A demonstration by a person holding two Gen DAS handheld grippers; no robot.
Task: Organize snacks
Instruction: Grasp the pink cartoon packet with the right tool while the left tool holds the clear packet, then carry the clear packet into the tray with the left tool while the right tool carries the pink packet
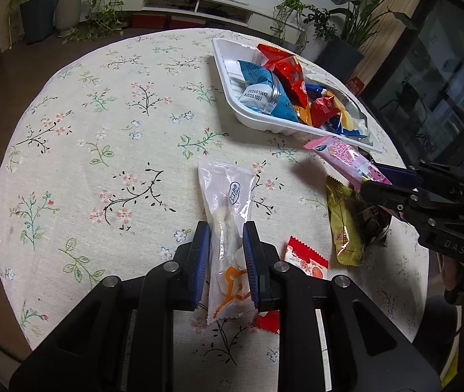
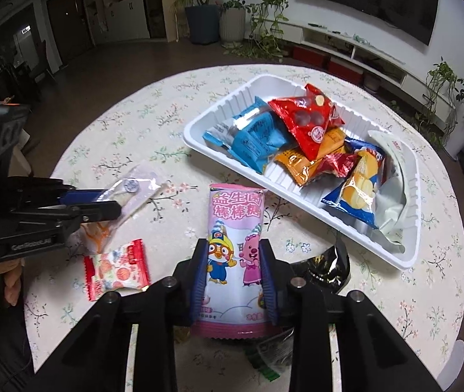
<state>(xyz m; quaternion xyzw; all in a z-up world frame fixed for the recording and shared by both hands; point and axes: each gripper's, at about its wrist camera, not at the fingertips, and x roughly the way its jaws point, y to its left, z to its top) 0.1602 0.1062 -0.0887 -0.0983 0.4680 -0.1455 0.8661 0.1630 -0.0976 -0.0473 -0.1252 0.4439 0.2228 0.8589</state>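
Note:
A white tray at the table's far right holds several snack packets in blue, red, orange and white wrappers. My left gripper is shut on a clear plastic packet with an orange print, also seen in the right wrist view. My right gripper is shut on a pink lollipop packet and holds it above the table near the tray; the packet also shows in the left wrist view.
A small red-and-white packet lies on the floral tablecloth between the grippers. A gold and dark packet lies under the right gripper, its dark part in the right wrist view. Plants and a TV shelf stand beyond the table.

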